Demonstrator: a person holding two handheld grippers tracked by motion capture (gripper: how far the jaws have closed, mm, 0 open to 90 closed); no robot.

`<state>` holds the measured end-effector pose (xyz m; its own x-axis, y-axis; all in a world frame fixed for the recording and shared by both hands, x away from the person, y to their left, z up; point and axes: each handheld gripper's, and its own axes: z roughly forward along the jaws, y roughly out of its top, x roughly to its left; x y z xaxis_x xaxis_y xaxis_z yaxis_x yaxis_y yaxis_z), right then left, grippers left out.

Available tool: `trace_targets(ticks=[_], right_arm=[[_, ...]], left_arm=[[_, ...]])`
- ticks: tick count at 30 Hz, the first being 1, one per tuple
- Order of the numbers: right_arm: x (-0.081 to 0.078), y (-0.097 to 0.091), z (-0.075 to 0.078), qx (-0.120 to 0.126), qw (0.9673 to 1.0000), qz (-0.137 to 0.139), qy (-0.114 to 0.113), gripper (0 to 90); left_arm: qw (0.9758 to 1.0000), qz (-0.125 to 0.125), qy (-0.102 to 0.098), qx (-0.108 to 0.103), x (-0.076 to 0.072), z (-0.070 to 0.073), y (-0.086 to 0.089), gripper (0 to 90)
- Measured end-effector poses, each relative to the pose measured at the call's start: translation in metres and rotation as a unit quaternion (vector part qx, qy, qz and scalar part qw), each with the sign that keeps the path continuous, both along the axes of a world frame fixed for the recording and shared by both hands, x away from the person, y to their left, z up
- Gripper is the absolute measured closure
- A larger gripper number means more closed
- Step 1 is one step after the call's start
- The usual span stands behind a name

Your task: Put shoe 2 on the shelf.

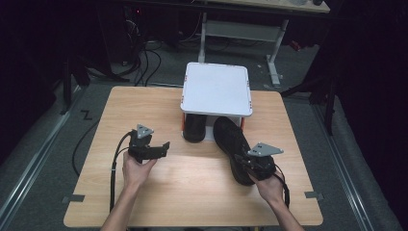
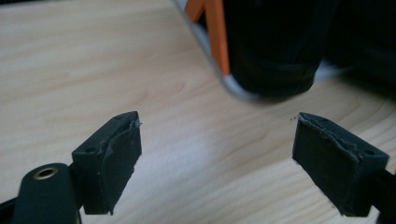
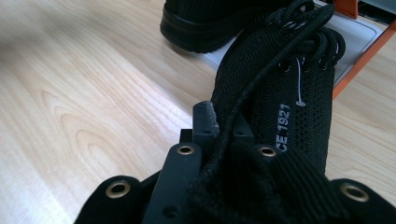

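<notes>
A black knit shoe [image 1: 231, 144] lies on the wooden table [image 1: 192, 192], its toe toward a white rack [image 1: 216, 89]. My right gripper [image 1: 244, 161] is shut on its heel end. In the right gripper view the jaws pinch the collar and a lace of this shoe [image 3: 280, 93], and the right gripper [image 3: 222, 123] is half buried in fabric. A second black shoe [image 1: 194, 127] stands under the rack. My left gripper [image 1: 163, 147] hovers left of the rack, open and empty. In the left gripper view the left gripper [image 2: 217, 140] has bare table between its pads, with the second shoe [image 2: 275, 46] ahead.
The rack has a white top, orange side supports [image 2: 215, 28] and a white base plate [image 3: 359, 28] under the shoes. Bare tabletop stretches left of and in front of the grippers. Cables and a desk frame [image 1: 274, 48] lie on the floor beyond the table.
</notes>
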<state>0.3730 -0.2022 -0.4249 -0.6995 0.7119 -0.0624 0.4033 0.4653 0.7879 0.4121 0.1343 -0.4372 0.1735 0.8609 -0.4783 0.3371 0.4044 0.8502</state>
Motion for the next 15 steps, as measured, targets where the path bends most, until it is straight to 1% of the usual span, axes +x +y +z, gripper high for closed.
trace_targets(ticks=[1,4,5,6,7,9,11,15], right_arm=[[0.002,0.002,0.000,-0.001,1.0000,-0.003,0.001,86.3],[0.007,0.007,-0.001,-0.006,0.9999,-0.010,0.001,86.2],[0.008,0.008,-0.001,-0.007,0.9999,-0.013,0.003,86.2],[0.010,0.010,-0.002,-0.008,0.9999,-0.014,0.003,86.2],[0.012,0.011,-0.002,-0.008,0.9998,-0.015,0.007,86.1],[0.015,0.013,-0.006,-0.006,0.9997,-0.018,0.013,86.1],[0.017,0.017,-0.008,-0.015,0.9997,-0.020,0.010,86.1],[0.021,0.021,-0.010,-0.018,0.9994,-0.026,0.013,86.1]], left_arm=[[0.9999,-0.006,-0.007,-0.007,0.002,0.007,-0.003,16.3],[0.9997,-0.015,-0.015,-0.015,0.007,0.022,-0.013,16.2],[0.9996,-0.015,-0.016,-0.014,0.010,0.026,-0.016,16.3],[0.9998,-0.010,-0.017,-0.008,0.013,0.030,-0.020,17.0],[0.9998,-0.012,-0.018,0.002,0.016,0.033,-0.024,18.1],[0.9997,-0.015,-0.021,0.003,0.020,0.038,-0.029,18.6],[0.9995,-0.020,-0.024,-0.010,0.024,0.046,-0.034,18.7],[0.9989,-0.022,-0.031,-0.026,0.032,0.059,-0.041,19.5]])
